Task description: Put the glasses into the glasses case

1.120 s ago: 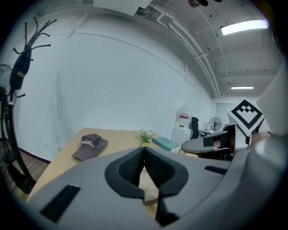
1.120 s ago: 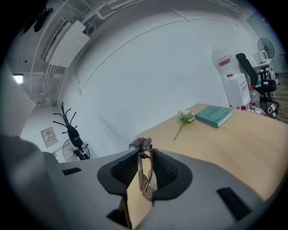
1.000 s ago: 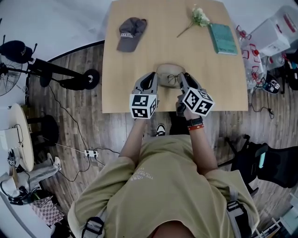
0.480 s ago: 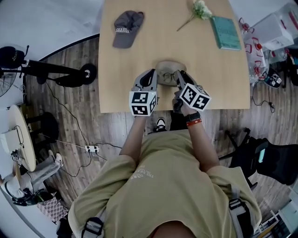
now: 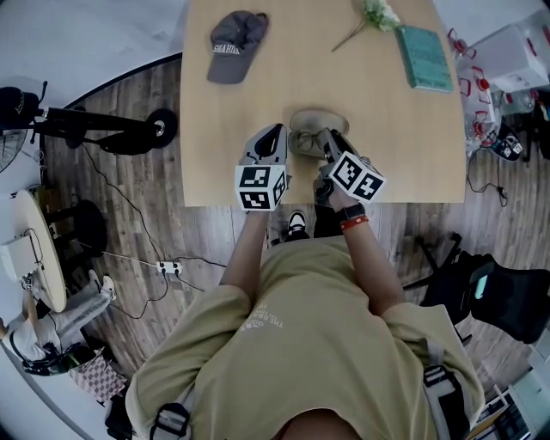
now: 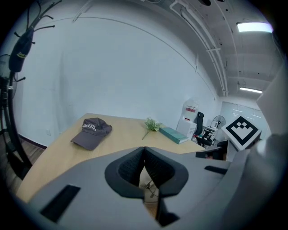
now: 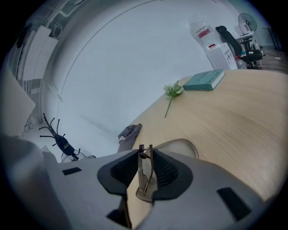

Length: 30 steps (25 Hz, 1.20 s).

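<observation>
A beige glasses case [image 5: 311, 119] lies open near the front middle of the wooden table [image 5: 232, 129]. My right gripper [image 5: 325, 144] hangs at the case's right side, shut on the folded glasses [image 7: 144, 173], which stand on edge between its pads. In the right gripper view the case [image 7: 180, 146] shows just beyond the jaws. At the case's left edge is my left gripper [image 5: 277, 131]. Its tips [image 6: 144, 155] meet with nothing seen between them. Whether it touches the case I cannot tell.
A grey cap [image 5: 234, 45] lies at the table's far left. A flower sprig [image 5: 375, 15] and a teal book [image 5: 424, 57] lie at the far right. The table's front edge runs just under both grippers. An office chair [image 5: 498, 301] stands on the floor at right.
Both grippers have sunk toward the table. The right one has rolled slightly and brought the glasses closer over the case. The case has not moved.
</observation>
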Motion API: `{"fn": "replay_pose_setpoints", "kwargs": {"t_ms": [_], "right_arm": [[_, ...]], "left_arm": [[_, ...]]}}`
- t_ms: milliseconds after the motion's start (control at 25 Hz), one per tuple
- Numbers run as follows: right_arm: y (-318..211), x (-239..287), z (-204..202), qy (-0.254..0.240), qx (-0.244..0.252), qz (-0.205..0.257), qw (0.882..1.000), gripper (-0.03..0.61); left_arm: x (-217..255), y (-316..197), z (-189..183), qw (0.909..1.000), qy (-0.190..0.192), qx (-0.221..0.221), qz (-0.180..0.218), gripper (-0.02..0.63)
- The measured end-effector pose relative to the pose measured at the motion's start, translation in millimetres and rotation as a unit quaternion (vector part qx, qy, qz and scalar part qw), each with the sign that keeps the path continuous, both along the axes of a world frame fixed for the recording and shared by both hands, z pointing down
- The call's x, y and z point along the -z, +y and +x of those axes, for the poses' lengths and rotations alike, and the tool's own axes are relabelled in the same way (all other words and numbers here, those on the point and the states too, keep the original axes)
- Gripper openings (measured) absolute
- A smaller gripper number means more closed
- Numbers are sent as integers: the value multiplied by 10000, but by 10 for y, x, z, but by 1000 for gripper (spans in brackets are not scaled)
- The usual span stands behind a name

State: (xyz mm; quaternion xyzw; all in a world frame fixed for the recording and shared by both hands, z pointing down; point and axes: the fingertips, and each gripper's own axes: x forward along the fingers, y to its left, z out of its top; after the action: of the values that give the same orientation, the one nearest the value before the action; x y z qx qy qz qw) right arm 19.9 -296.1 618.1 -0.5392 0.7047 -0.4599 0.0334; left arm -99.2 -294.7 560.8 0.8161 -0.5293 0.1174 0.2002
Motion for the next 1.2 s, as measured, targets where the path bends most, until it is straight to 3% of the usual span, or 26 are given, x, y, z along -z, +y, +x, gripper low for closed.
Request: {"fn": "replay_pose_setpoints", "kwargs": {"t_ms": [520,1200], "right_arm": [[19,-298,-29,-85,-106,-521,9986,115],[271,-577,53,827,333,-756,9932,169]], "left_arm": [[-160,-69,-5,9997,88,-99,-217,23],[-283,29,52,9993,105,-167,-306,23]]}}
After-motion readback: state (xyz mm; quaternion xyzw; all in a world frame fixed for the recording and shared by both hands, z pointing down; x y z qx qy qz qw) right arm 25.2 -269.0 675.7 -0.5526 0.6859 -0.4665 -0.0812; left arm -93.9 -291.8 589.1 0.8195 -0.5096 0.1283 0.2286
